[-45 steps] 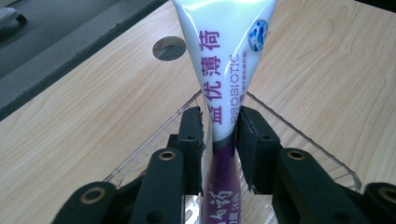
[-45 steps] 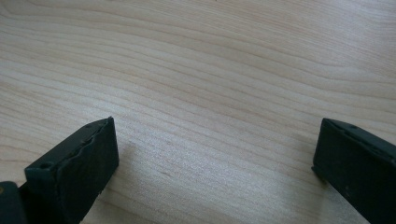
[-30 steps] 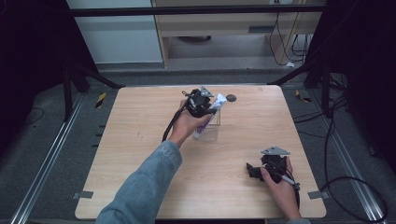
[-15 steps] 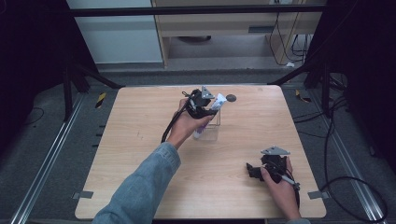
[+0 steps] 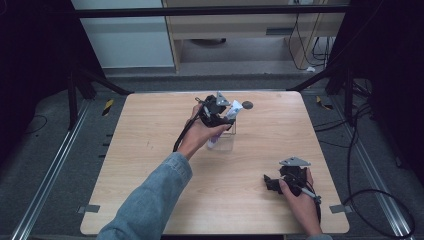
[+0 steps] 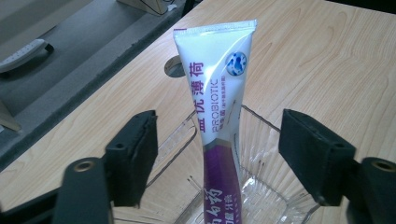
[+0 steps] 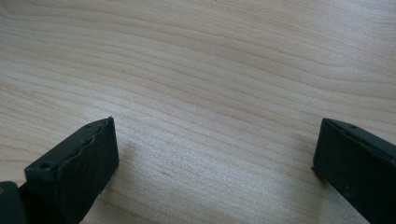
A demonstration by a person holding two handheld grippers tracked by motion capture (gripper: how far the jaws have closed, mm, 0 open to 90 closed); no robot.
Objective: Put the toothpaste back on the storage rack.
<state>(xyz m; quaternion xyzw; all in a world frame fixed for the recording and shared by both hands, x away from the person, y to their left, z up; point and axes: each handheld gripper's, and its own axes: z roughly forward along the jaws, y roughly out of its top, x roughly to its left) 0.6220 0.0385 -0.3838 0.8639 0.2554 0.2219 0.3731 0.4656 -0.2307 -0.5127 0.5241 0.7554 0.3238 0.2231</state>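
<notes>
Standing upright in the clear plastic cup (image 6: 261, 186) near the table's (image 5: 150, 165) 12 o'clock edge, the toothpaste tube (image 6: 219, 107) sits between the left gripper's (image 6: 219, 154) jaws, which have just been opening and touch neither side. At 5 o'clock, the right gripper (image 5: 272, 182) rests released, its 2 jaws wide apart over bare wood.

A wooden table (image 5: 150, 165) with a round hole (image 5: 247, 105) near its far edge.
</notes>
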